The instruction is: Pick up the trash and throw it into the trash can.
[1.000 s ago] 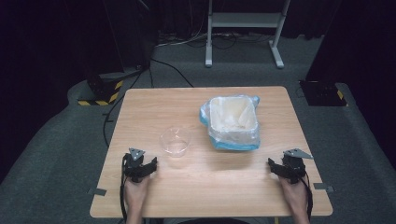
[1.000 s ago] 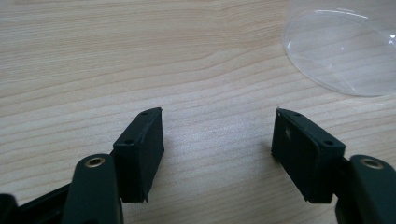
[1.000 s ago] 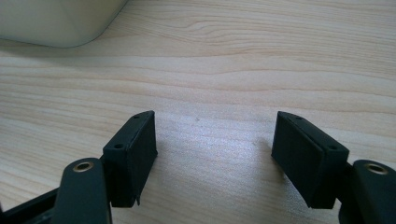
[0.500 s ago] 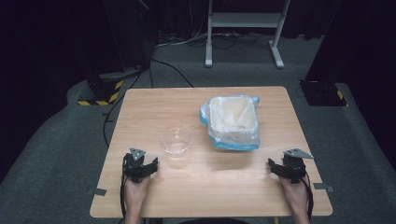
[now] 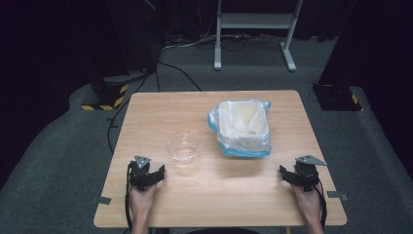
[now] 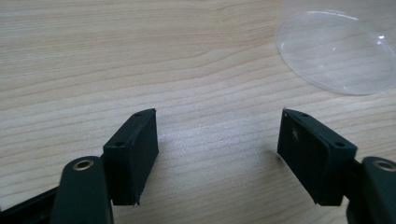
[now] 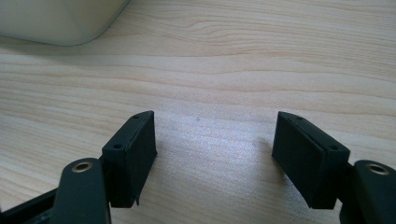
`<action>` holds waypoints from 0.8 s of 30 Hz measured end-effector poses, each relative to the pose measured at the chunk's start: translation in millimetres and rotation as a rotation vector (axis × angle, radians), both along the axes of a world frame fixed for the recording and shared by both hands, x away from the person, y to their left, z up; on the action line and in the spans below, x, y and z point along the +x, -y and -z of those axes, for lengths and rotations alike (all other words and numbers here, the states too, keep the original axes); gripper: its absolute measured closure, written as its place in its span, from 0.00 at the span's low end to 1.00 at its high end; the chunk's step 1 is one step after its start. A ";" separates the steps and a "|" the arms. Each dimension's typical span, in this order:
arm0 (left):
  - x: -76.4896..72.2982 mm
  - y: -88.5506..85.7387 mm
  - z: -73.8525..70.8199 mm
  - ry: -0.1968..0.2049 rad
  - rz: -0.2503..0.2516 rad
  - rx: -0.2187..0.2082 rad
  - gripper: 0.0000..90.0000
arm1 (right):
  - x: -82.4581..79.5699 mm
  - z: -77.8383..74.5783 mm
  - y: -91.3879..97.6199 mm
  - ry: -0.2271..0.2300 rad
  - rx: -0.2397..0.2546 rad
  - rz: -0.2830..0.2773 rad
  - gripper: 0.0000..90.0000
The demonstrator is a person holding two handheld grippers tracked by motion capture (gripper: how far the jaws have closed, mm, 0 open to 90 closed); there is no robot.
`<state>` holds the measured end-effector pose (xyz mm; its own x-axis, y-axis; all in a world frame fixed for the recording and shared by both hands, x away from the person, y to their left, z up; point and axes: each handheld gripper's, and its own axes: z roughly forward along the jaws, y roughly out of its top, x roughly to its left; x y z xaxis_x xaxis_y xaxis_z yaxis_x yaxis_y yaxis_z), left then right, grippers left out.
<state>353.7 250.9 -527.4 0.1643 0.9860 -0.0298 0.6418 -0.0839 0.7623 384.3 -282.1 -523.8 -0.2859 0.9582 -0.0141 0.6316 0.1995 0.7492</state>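
Wooden table (image 5: pixel 160 117), square-ish top, w/ everything placed rel. to the clear bowl. Largest item: white bin (image 5: pixel 243 126), rectangular w/ rounded corners, lined w/ a thin plastic bag whose blue edge spills over the rim and bunches round the base; it stands just right of the clear bowl and a bit further from the person, near but apart. Inside, the liner looks pale and crumpled; can't tell if anything lies at the bottom. In the right gripper view a corner of the bin (image 7: pixel 60 21) sits at upper left. Next, clear bowl (image 5: pixel 182 148): small, transparent, round, upright on the table approx. mid-left, nothing visible in it; in the left gripper view its rim (image 6: pixel 336 51) shows at upper right, wood grain seen straight through. Left gripper (image 5: pixel 155 171) rests on the table near-left of the bowl, close but not touching; its jaws have just been opening and stand wide apart, released, bare wood btwn them (image 6: pixel 217 135). Right gripper (image 5: pixel 285 171) is well to the bowl's right, at the near right edge, below the bin; jaws also spread wide, grasping nothing (image 7: pixel 215 135).
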 end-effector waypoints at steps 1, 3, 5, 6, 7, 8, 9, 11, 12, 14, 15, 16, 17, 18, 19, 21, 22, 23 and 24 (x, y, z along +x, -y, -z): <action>-0.5 -0.6 -0.6 0.003 -0.005 -0.001 0.33 | 0.0 -0.1 0.0 -0.001 -0.001 0.001 0.33; -2.4 -1.3 -1.9 0.019 -0.016 -0.008 0.33 | 0.0 0.0 0.0 0.000 0.000 0.000 0.33; -5.2 -2.6 -3.1 0.036 -0.024 -0.020 0.34 | -0.1 0.0 -0.1 0.000 0.000 0.001 0.33; -5.9 -2.9 -3.4 0.037 -0.025 -0.020 0.34 | -0.1 0.0 -0.1 0.000 0.000 0.001 0.33; -6.9 -3.2 -3.8 0.036 -0.026 -0.022 0.34 | -0.1 0.0 -0.1 0.000 0.000 0.001 0.33; -7.9 -3.8 -4.5 0.036 -0.026 -0.018 0.34 | -0.1 0.0 -0.1 0.000 0.000 0.001 0.33; -9.2 -4.3 -5.0 0.039 -0.028 -0.018 0.34 | -0.1 0.0 -0.1 0.000 0.000 0.001 0.33; -10.6 -5.8 -6.3 0.041 -0.027 -0.024 0.34 | -0.1 0.0 -0.1 0.000 0.000 0.001 0.33; -11.0 -6.1 -6.9 0.038 -0.027 -0.031 0.35 | -0.1 0.0 -0.1 0.000 0.000 0.001 0.33; -11.2 -6.8 -9.0 0.021 -0.024 -0.042 0.34 | -0.1 0.0 -0.1 0.000 0.000 0.001 0.33; -10.9 -6.7 -10.0 0.013 -0.022 -0.046 0.34 | -0.1 0.0 -0.1 0.000 0.000 0.001 0.33; -10.9 -6.3 -11.5 0.010 -0.017 -0.044 0.33 | -0.1 0.0 -0.1 0.000 0.000 0.001 0.33; -11.0 -5.5 -12.7 0.015 -0.014 -0.046 0.33 | -0.1 0.0 -0.1 0.000 0.000 0.001 0.33; -11.3 -5.1 -14.4 0.018 -0.007 -0.044 0.33 | -0.1 0.0 -0.1 0.000 0.000 0.002 0.33; -11.4 -4.4 -15.5 0.021 -0.004 -0.050 0.33 | -0.1 0.0 -0.2 0.000 0.000 0.002 0.33; -11.7 -2.5 -19.7 0.032 0.006 -0.052 0.33 | -0.1 0.0 -0.2 0.000 -0.001 0.002 0.33; -11.9 -1.8 -21.1 0.038 0.010 -0.054 0.33 | -0.1 0.0 -0.2 0.000 -0.001 0.002 0.33; -12.2 -1.3 -23.7 0.045 0.016 -0.051 0.33 | -0.2 0.0 -0.2 0.000 0.000 0.002 0.33; -12.3 -0.6 -25.3 0.048 0.018 -0.053 0.33 | -0.1 0.0 -0.2 0.000 0.000 0.002 0.33</action>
